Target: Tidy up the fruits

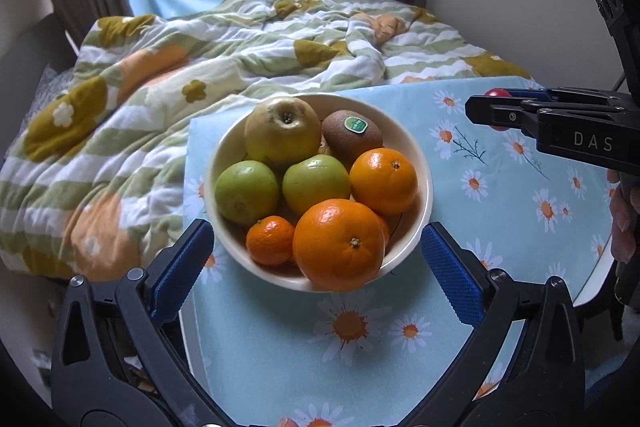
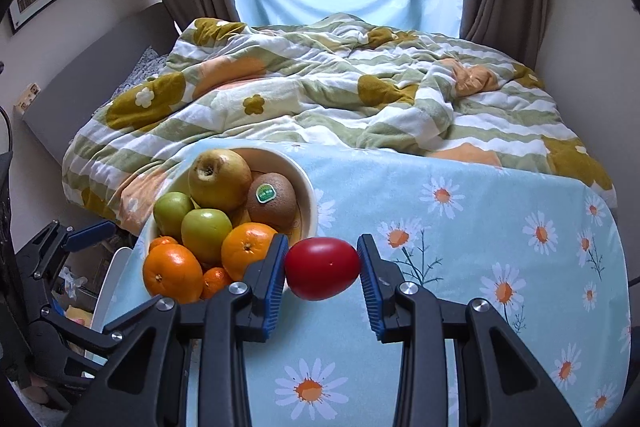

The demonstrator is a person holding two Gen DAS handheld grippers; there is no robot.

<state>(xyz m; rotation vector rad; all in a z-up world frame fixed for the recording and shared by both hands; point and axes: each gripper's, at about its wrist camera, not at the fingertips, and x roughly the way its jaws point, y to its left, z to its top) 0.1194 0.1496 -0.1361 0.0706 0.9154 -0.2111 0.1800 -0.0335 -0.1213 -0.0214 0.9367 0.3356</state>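
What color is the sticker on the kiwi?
Green with a white rim, clearest in the left wrist view: sticker.

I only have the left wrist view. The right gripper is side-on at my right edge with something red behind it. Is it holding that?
Observer: Yes. The right gripper is shut on a red tomato, one blue pad on each side.
Operator: Is it over the bowl?
Observer: No. In the right wrist view the tomato hangs just right of the bowl, over the daisy cloth.
Operator: Anything else loose on the cloth?
Observer: None that I can see; the oranges, green fruits, pear and kiwi all sit in the bowl.
Operator: And my left gripper?
Observer: The left gripper is open, with nothing between its pads.
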